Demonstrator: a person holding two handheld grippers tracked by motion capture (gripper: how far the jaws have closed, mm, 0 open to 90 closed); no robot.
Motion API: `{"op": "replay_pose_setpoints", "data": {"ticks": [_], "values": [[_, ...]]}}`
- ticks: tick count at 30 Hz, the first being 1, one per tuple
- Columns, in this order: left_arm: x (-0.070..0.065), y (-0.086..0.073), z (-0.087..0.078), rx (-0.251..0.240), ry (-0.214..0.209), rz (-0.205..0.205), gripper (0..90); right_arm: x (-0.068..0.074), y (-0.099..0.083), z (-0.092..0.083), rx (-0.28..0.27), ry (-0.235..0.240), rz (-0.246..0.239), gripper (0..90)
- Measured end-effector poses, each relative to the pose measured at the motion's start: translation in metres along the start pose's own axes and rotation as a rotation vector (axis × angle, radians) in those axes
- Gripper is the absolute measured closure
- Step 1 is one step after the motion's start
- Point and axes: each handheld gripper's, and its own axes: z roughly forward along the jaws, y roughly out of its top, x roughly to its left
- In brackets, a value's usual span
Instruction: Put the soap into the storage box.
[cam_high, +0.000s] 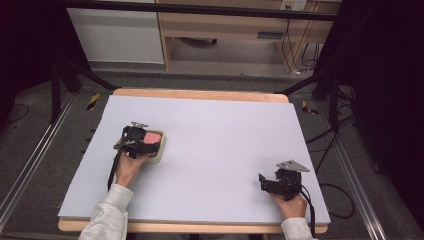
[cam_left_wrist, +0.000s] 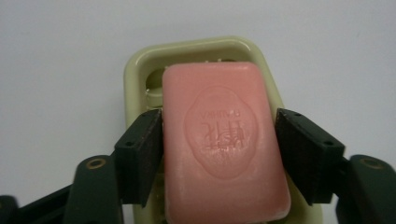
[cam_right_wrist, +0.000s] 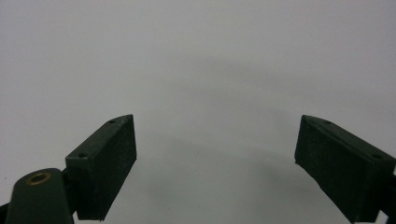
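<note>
Lavender sheet (cam_high: 210, 145) over wooden table (cam_high: 200, 94); cabinet (cam_high: 225, 25) beyond.

The high view looks forward and down from above the person's side onto the whole pale grey tabletop (cam_high: 210, 140), taking in the floor, the black frame and the wooden furniture beyond it. The left gripper view sits very close and looks steeply down between its own black fingers (cam_left_wrist: 140, 158) onto the pink rectangular soap bar (cam_left_wrist: 222, 149) in its pale green plastic dish (cam_left_wrist: 135, 70), the same bar and dish the high view shows small at the tabletop's left. The right gripper view looks down at close range over its spread black fingers (cam_right_wrist: 105, 165) onto bare grey surface, a patch of the tabletop that the high view holds at its lower right.
</note>
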Motion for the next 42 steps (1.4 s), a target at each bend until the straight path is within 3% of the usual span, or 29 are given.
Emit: {"op": "replay_pose_setpoints", "data": {"ticks": [13, 20, 27, 42], "values": [[-0.002, 0.002, -0.019, -0.053, -0.001, 0.010, 26.9, -0.001, 0.000, -0.001, -0.005, -0.002, 0.004, 13.0], [-0.007, -0.002, -0.033, -0.098, -0.036, 0.024, 27.5, -0.002, 0.000, -0.002, -0.011, -0.006, 0.013, 12.9], [-0.007, -0.016, -0.049, -0.126, -0.046, 0.041, 27.3, -0.004, 0.000, -0.003, -0.017, -0.014, 0.028, 12.3], [0.005, -0.050, -0.068, -0.215, -0.047, 0.021, 22.6, -0.009, -0.001, -0.004, -0.016, -0.033, 0.038, 11.8]]}}
